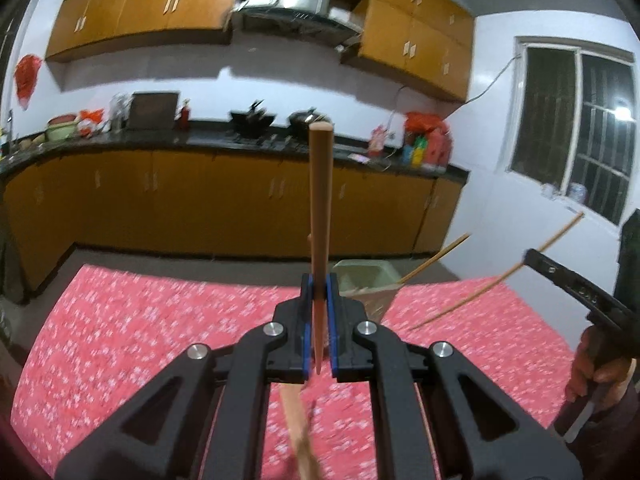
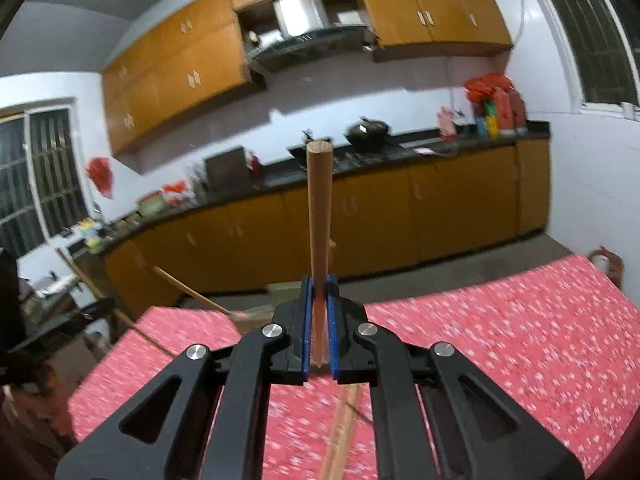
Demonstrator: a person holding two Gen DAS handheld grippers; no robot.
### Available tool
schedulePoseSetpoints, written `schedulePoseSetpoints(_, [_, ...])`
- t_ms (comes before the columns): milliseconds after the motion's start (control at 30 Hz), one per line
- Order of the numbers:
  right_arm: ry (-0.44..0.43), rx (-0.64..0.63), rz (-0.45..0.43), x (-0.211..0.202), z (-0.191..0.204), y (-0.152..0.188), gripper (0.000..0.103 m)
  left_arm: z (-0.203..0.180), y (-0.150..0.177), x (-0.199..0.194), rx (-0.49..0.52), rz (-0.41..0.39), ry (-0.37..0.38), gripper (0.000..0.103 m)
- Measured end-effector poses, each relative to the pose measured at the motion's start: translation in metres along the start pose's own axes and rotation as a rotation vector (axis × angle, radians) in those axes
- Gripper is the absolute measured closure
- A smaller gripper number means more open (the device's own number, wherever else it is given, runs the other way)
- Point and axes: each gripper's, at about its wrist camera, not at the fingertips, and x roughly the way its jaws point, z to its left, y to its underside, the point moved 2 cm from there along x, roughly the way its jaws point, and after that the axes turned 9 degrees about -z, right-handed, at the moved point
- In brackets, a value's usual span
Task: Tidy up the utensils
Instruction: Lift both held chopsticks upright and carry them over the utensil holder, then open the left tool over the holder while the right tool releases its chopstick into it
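Wooden chopstick [image 1: 320,200] clenched in left claw [image 1: 319,292], right claw [image 2: 319,292] pinching another chopstick [image 2: 319,216], possibly a green holder [image 1: 366,276] behind

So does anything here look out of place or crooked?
Nothing spilled or broken. One chopstick leans askew out of the green holder on the pink tablecloth; each gripper clamps another chopstick.

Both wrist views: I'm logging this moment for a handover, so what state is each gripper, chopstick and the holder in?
Left gripper: shut on a chopstick.
Left chopstick: clamped between the pads, sticking forward.
Right gripper: shut on a chopstick.
Right chopstick: clamped, sticking forward; also seen slanted over the tablecloth.
Holder: on the table, open-topped, one chopstick leaning out.
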Motion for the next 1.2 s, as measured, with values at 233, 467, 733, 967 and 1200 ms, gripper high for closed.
schedulePoseSetpoints(233, [-0.027, -0.027, -0.106, 0.017, 0.025, -0.028, 0.095, -0.024, -0.038, 0.015, -0.018, -0.121, 0.011, 0.095])
schedulePoseSetpoints(467, [0.001, -0.043, -0.038, 0.061, 0.024, -0.018, 0.095, -0.022, -0.054, 0.041, -0.064, -0.181, -0.038, 0.095])
schedulePoseSetpoints(733, [0.02, -0.043, 0.084, 0.094, 0.022, 0.008, 0.095, -0.018, -0.029, 0.086, -0.058, -0.103, -0.058, 0.095])
schedulePoseSetpoints(967, [0.028, -0.067, 0.119, 0.101, 0.027, 0.017, 0.095, -0.014, -0.012, 0.106, -0.06, -0.046, -0.051, 0.094])
schedulePoseSetpoints(1200, [0.038, -0.051, 0.077, 0.087, 0.024, 0.005, 0.07, -0.009, -0.014, 0.091, -0.081, -0.072, -0.038, 0.082])
